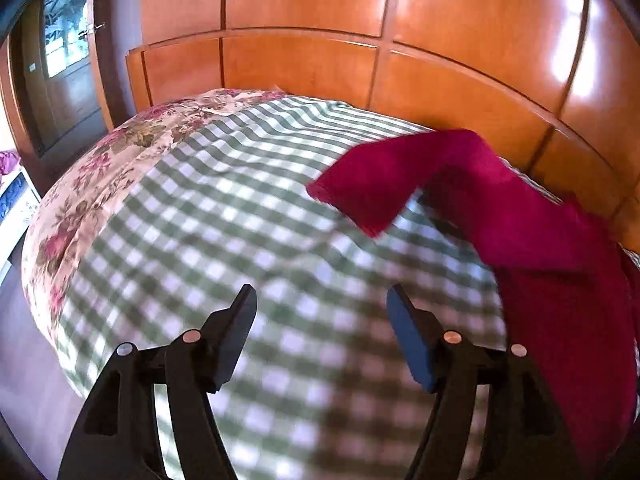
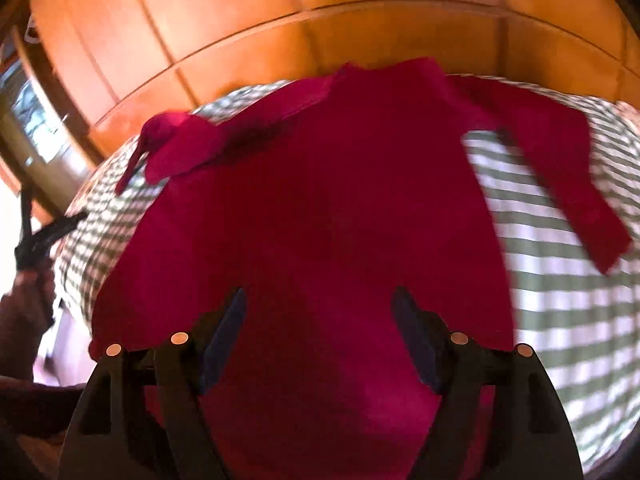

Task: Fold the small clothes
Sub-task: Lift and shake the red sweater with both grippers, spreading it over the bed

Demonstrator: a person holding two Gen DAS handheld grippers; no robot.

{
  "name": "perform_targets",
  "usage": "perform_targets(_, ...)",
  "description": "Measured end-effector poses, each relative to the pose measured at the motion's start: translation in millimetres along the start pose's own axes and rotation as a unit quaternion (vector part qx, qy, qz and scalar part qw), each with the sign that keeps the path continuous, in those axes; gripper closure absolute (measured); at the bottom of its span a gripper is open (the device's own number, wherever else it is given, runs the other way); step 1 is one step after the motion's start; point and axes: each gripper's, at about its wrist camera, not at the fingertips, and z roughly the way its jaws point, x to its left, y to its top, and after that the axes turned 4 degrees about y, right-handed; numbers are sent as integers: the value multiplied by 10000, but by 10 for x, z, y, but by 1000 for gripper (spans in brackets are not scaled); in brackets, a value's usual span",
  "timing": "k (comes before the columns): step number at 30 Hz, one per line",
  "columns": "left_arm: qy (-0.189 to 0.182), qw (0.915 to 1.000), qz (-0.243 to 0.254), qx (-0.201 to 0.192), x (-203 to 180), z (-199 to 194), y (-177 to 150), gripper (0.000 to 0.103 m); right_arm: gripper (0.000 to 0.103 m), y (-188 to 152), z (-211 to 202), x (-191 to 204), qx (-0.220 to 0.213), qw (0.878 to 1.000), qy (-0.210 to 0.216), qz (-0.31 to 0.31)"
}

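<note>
At the far left of the right wrist view, the left tool (image 2: 48, 232) shows small and dark at the bed's edge; in its own view it (image 1: 320, 312) stands spread over bare green-checked bedcover (image 1: 224, 216), with nothing between its fingers. Further right lies the red long-sleeved top (image 2: 320, 184), spread on the bed with one sleeve (image 1: 384, 184) thrown out to the left and the other sleeve (image 2: 572, 184) trailing down to the right. The right tool (image 2: 320, 312) hangs spread above the top's body, pinching nothing. Judging by this, the garment is only laid out: no fold is visible yet, so sleeves and body remain to be folded
</note>
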Motion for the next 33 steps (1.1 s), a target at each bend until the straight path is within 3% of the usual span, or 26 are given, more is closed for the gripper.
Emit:
perform_targets(4,-119,9997,157,-148,-261,145,193,28,29,-14,255,205,246,9995,127,-145)
perform_targets(8,73,9974,685,-210,-635,371,368,28,29,37,399,304,340,9989,270,-172)
perform_targets(11,171,9967,790,27,-837,721,547,74,29,125,472,354,327,9987,343,-205)
perform_targets(12,150,9970,750,127,-832,797,582,99,29,165,499,368,312,9986,374,-223)
perform_targets(14,118,9979,607,192,-789,854,687,99,29,251,564,394,275,9982,430,-305)
perform_targets(18,-83,9995,304,10,-527,581,831,99,29,447,778,431,271,9970,542,-484)
perform_targets(24,-362,9980,-493,-170,354,-96,1031,100,29,945,1331,690,339,9923,642,-1008)
perform_targets(27,-532,9941,-942,-42,733,-263,1085,100,29,1258,1669,857,332,9904,592,-1206)
perform_targets(33,-422,9866,-1534,361,1197,-300,1135,100,30,2049,2141,1110,-185,9945,178,-1013)
